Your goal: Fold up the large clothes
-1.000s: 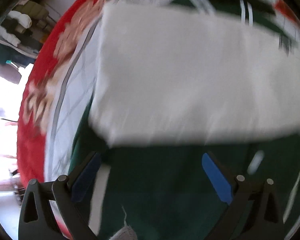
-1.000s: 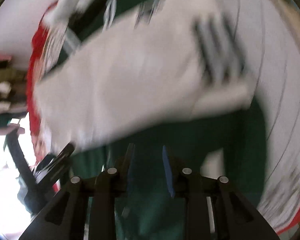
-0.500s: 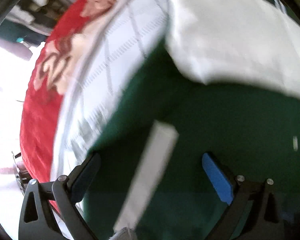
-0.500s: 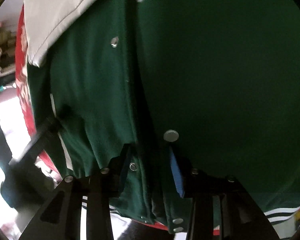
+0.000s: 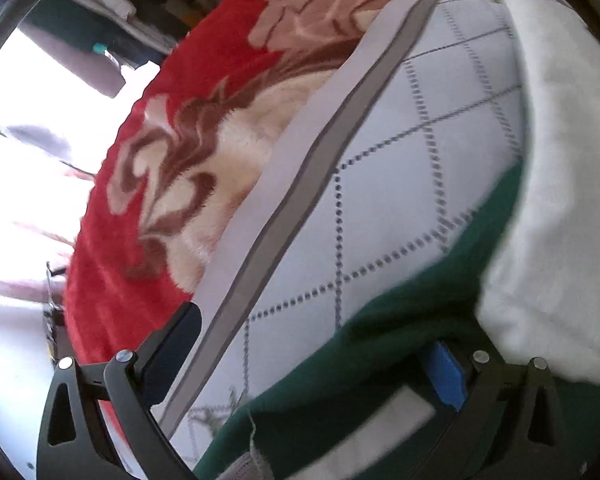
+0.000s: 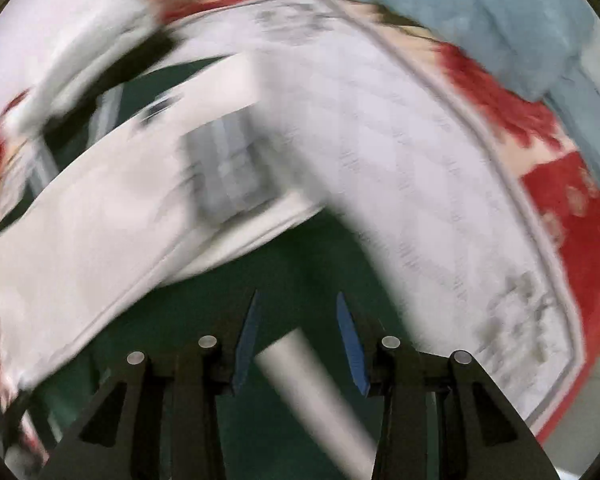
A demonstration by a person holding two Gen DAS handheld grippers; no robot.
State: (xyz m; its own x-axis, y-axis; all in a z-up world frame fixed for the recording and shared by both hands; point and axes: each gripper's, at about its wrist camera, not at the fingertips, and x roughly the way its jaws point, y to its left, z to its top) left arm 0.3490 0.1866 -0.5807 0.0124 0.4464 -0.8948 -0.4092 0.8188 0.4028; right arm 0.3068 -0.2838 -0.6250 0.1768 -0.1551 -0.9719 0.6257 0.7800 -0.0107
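The jacket [image 5: 400, 360] lies on a quilted sheet [image 5: 380, 200], which is spread over a plush blanket [image 5: 148, 208] on the bed. Its sleeve [image 6: 100, 248] is folded across the body. A pillow [image 6: 500, 20] sits at the far right.

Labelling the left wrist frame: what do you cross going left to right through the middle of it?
Bright window area → red floral blanket → grey border stripe of the white quilted sheet → white sleeve of the green jacket.
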